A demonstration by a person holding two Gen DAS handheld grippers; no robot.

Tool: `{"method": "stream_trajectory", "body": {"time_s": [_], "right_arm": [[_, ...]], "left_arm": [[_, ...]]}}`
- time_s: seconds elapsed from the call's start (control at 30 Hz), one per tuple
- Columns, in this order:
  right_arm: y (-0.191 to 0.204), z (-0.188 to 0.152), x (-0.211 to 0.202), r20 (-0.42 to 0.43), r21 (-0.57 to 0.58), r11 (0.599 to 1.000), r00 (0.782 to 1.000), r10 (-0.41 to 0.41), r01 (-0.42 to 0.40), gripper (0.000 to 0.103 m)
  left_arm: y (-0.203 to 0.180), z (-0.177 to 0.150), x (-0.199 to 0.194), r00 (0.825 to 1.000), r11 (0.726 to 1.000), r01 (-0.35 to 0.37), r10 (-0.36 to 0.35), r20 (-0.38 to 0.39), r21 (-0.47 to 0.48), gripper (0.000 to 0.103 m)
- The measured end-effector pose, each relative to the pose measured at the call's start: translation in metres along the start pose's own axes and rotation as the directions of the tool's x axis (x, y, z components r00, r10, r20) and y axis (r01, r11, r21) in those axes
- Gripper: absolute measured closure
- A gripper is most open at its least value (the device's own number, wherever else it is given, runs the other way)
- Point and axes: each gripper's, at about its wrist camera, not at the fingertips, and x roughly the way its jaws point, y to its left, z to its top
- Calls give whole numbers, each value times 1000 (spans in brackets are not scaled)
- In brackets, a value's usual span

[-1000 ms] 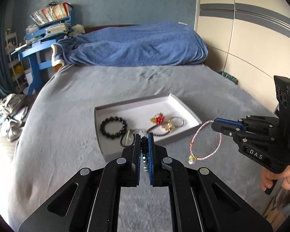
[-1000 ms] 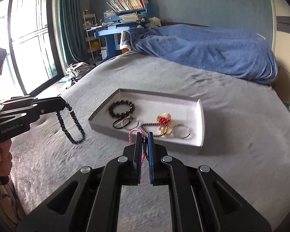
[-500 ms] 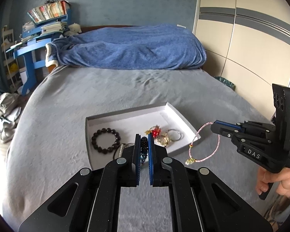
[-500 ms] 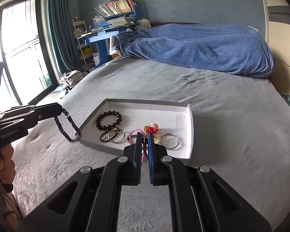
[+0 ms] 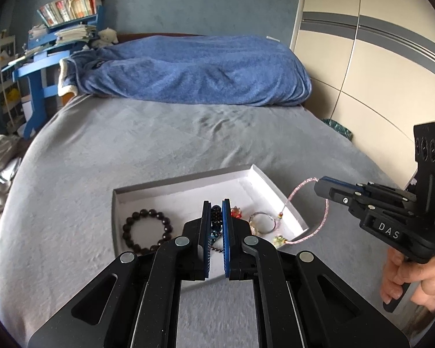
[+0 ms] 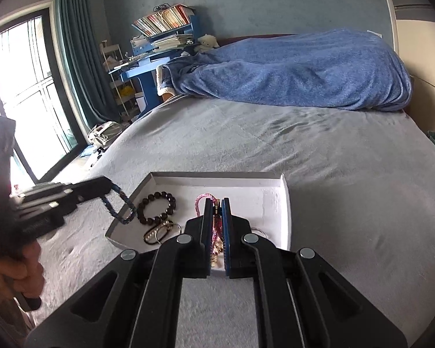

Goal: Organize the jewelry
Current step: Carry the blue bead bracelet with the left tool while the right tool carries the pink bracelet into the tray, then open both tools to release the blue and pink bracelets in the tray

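A white tray lies on the grey bed and holds a black bead bracelet, a red charm and a metal ring. My left gripper is shut on a dark blue bead bracelet above the tray's near part. In the right wrist view the left gripper dangles that blue bracelet at the tray's left edge. My right gripper is shut on a pink cord bracelet. From the left wrist view, the right gripper hangs the pink loop over the tray's right corner.
A rumpled blue blanket lies across the head of the grey bed. A blue desk with books stands at the left, a wardrobe at the right. A tall window and curtain border the left side.
Both grippers have moved in toward the tray, each still gripping its bracelet. The blue bracelet now hangs at the tray's left edge and the pink loop at its right corner.
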Motion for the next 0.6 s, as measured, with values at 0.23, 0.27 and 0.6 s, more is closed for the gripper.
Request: {"method": "stream_trajectory", "body": {"time_s": [0.23, 0.27, 0.6], "right_arm": [[-5, -5, 35, -50, 45, 998, 998, 34, -32, 97], [-7, -7, 43, -68, 55, 998, 997, 37, -34, 97], [-24, -35, 89, -196, 58, 997, 980, -34, 46, 97]], "left_arm": [[-1, -8, 33, 999, 1000, 3, -2, -48, 14, 96], [-1, -12, 40, 998, 1000, -1, 2, -63, 19, 96], [26, -44, 80, 977, 996, -82, 84, -195, 19, 95]]}}
